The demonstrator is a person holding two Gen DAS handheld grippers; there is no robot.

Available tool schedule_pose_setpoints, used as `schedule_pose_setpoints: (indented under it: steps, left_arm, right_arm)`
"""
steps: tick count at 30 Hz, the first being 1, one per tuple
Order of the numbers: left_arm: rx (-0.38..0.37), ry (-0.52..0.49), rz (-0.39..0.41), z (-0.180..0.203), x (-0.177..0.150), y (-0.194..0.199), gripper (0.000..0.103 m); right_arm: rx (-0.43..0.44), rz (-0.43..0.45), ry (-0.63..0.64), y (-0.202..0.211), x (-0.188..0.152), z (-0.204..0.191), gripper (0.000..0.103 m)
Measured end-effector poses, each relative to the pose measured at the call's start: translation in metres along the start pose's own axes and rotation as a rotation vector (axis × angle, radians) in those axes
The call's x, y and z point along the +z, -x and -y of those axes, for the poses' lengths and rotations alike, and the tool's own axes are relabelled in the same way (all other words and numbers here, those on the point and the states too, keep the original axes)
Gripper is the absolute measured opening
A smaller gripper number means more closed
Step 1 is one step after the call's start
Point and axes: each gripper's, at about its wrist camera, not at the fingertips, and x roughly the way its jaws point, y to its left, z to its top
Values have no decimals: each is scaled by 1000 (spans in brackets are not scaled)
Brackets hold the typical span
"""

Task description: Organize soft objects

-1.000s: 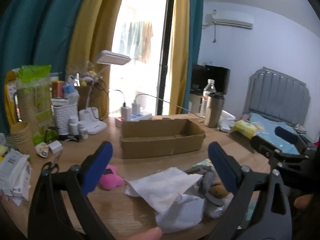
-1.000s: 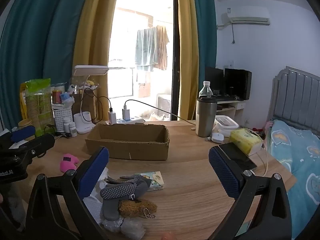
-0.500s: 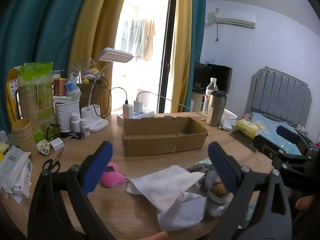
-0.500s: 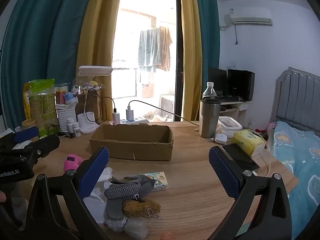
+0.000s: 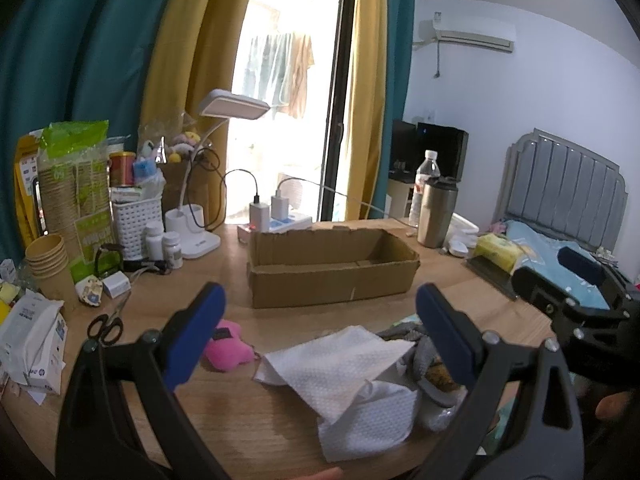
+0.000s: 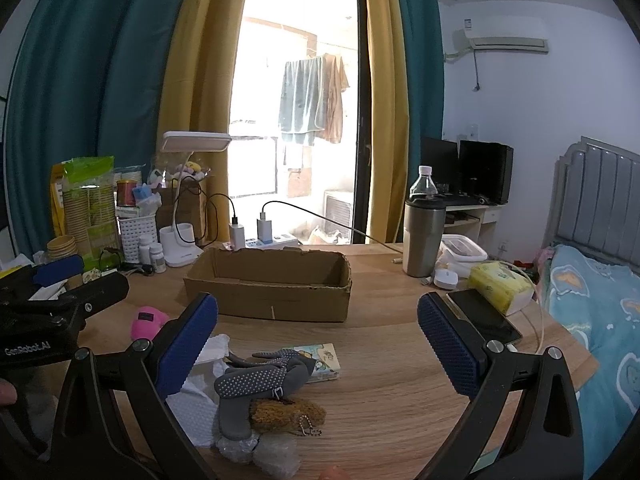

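Note:
An open, empty cardboard box (image 5: 332, 264) (image 6: 272, 284) stands mid-table. In front of it lies a pile: white paper towels (image 5: 352, 376) (image 6: 192, 404), grey dotted gloves (image 6: 260, 376) (image 5: 416, 344), a brown plush keychain (image 6: 288, 416) and crumpled clear plastic (image 6: 260, 452). A pink plush (image 5: 226, 346) (image 6: 146, 322) lies to the left. My left gripper (image 5: 320, 336) is open and empty above the towels. My right gripper (image 6: 320, 344) is open and empty above the gloves.
A small card pack (image 6: 322, 362) lies by the gloves. Scissors (image 5: 106, 324), wet wipes (image 5: 32, 344), paper cups (image 5: 48, 256), a basket (image 5: 136, 224) and a lamp (image 5: 200, 236) crowd the left. A steel tumbler (image 6: 422, 236), tissue pack (image 6: 500, 286) and phone (image 6: 484, 316) stand right.
Both grippers have risen and pulled back a little, so the box and pile sit lower and smaller in view. Nothing on the table has moved; both stay open.

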Motion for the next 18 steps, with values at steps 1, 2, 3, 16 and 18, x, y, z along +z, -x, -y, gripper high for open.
schedule_pose_setpoints:
  steps: [1,2,3,16,18]
  left_arm:
    - [1,1,-2,0,0,0,97]
    - [3,1,-4,0,0,-1,97]
    - [6,0,-3,1,0,-1,97]
    - [4,-11,-4,3,0,0,97]
    - [4,-10,-4,3,0,0,97]
  right_arm:
    - [1,0,0,-1,0,0,102]
    - [0,0,1,0,0,0,102]
    - [0,0,1,0,0,0,102]
    - [2,-1,-1,0,-1,-1,102]
    - [3,-1,0,1,-1,-1,102]
